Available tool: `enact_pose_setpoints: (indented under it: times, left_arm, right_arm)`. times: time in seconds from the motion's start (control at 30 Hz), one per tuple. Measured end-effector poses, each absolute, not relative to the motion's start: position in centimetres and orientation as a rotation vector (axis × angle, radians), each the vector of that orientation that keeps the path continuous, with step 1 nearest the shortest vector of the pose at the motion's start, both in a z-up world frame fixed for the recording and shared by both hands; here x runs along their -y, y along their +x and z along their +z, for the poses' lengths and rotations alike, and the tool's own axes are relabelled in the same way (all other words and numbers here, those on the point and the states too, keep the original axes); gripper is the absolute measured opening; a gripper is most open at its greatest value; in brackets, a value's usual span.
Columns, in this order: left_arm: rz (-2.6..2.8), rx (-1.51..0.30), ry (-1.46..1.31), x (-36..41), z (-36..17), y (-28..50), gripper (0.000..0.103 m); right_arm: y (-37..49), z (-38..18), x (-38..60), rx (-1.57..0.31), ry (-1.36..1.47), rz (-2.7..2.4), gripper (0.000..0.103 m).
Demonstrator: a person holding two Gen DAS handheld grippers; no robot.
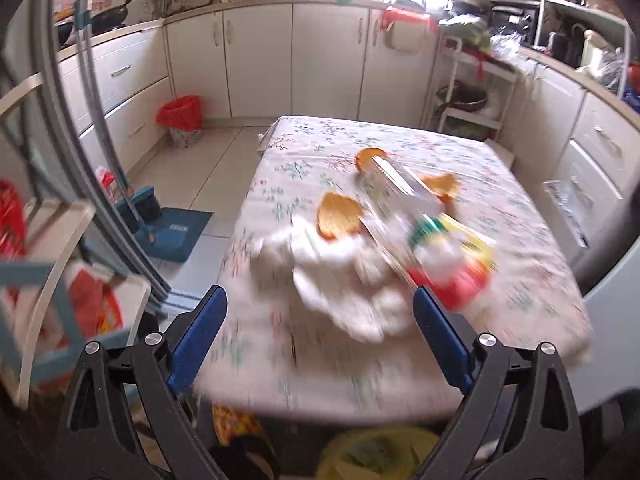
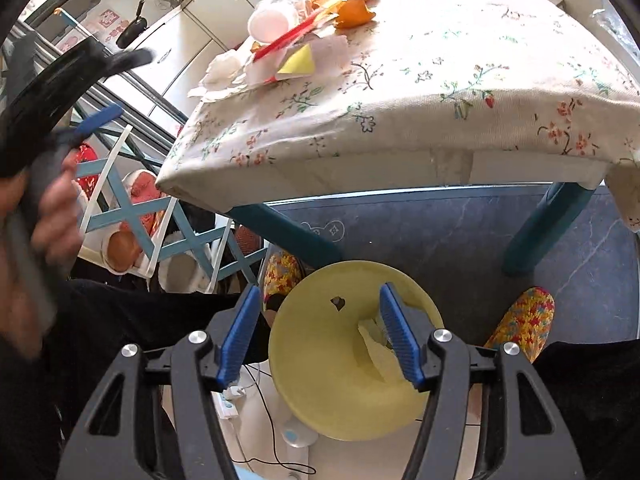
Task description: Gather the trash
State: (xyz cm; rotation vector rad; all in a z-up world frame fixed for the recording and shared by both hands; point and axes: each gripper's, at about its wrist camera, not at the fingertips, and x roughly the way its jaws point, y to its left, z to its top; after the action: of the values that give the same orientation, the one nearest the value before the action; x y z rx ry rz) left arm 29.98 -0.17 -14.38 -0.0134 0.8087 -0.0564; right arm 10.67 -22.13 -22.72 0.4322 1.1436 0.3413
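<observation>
A heap of trash lies on the flowered tablecloth (image 1: pixel 500 216): crumpled white tissues (image 1: pixel 340 276), orange peels (image 1: pixel 338 216), a clear plastic cup (image 1: pixel 384 180) and a red, green and yellow wrapper (image 1: pixel 452 260). My left gripper (image 1: pixel 320 300) is open just short of the tissues, above the table's near edge; the view is blurred. In the right wrist view the same heap (image 2: pixel 288 52) lies on the table's far left. My right gripper (image 2: pixel 316 300) is open below the table edge, over a yellow bin (image 2: pixel 320 360) on the floor with some pale scraps (image 2: pixel 376 356) inside.
A red-lined bin (image 1: pixel 182 120) stands by the cabinets at the back left. A blue dustpan (image 1: pixel 168 232) lies on the floor left of the table. A blue and white rack (image 2: pixel 132 216) stands left of the table. The person's patterned slippers (image 2: pixel 524 320) flank the yellow bin.
</observation>
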Motion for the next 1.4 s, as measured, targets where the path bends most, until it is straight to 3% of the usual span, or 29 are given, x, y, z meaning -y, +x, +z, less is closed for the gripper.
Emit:
enact_pose_setpoints:
  times: [0.2,0.47,1.4]
  left_arm:
    - [-0.026,-0.871,0.025,0.6,-18.7,38.7,0.09]
    - [-0.046,-0.935,0.073,2.0,-22.8,44.5,0.092]
    - [-0.1,-0.961,0.06,2.3,-23.7,46.4,0.095]
  right_arm:
    - [12.3,-23.6,22.8,-1.162,0.489,0.326,0.061]
    - [13.6,-24.7,23.2,-1.193,0.546,0.324,0.062]
    - [13.5,-24.7,22.6,-1.203,0.556,0.33,0.069]
